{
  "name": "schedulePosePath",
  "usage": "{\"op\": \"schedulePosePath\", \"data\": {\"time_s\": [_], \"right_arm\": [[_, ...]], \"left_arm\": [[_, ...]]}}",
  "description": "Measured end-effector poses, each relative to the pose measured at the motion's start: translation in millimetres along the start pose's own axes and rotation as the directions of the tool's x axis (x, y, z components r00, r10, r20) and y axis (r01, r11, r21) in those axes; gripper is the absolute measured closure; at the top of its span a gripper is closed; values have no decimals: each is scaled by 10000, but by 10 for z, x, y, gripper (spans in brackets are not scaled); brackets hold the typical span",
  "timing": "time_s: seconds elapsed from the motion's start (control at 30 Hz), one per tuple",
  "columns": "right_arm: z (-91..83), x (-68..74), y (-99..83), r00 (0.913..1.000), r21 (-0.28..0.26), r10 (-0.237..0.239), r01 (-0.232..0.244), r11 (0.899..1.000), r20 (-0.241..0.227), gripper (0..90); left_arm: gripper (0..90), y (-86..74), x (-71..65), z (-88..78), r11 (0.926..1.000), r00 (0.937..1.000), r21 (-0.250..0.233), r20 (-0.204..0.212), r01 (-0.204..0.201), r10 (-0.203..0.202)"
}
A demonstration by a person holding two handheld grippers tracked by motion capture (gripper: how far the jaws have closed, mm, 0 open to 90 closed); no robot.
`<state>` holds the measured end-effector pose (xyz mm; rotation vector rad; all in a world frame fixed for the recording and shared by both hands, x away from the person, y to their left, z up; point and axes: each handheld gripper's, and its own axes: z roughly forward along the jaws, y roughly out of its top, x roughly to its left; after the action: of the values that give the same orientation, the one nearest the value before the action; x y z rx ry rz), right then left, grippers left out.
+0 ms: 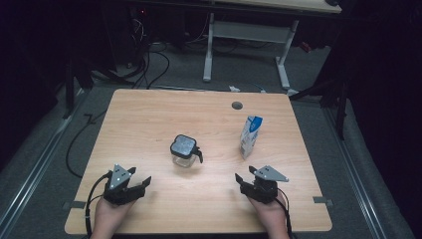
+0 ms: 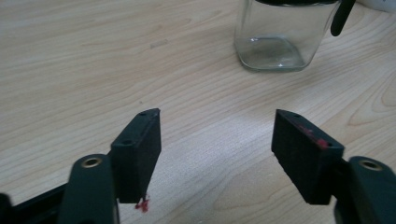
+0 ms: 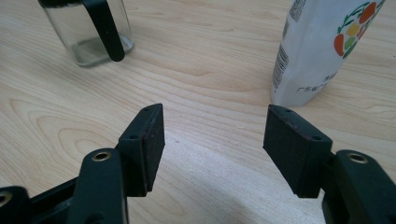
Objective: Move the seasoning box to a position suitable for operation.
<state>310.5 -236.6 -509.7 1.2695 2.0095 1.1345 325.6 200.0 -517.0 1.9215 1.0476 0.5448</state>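
Wooden table (image 1: pixel 149 119) bare between both pairs of wide-apart jaws; left gripper (image 2: pixel 217 133) should advance squarely, straddling the glass jar (image 2: pixel 278 39) ahead

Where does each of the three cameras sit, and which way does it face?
High view: above the person's side, looking forward and down on the table; both hands with claws show.
Left gripper view: rides the left claw, looking along its open jaws at the jar.
Right gripper view: rides the right claw, facing jar and carton.
Both gripper views share the jar.
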Motion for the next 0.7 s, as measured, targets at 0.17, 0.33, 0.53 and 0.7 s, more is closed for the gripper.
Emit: {"op": "schedulePosePath", "data": {"time_s": [0.17, 0.33, 0.53, 0.7], "right_arm": [[42, 7, -42, 9998, 259, -103, 98, 9996, 184, 358], [43, -7, -56, 9999, 222, 71, -73, 9997, 87, 345], [33, 12, -60, 10000, 230, 6, -5, 9997, -44, 348], [-18, 25, -53, 9998, 27, 122, -121, 9999, -139, 439]], "left_arm": [[367, 11, -13, 33, 9992, 9991, 107, 189, -384, 382], [364, 23, -23, 50, 9999, 9995, 141, 317, -98, 94], [345, 49, -70, 50, 9999, 9999, 49, -17, -126, 126], [409, 71, -168, 135, 9991, 9990, 338, -367, -240, 252]]}}
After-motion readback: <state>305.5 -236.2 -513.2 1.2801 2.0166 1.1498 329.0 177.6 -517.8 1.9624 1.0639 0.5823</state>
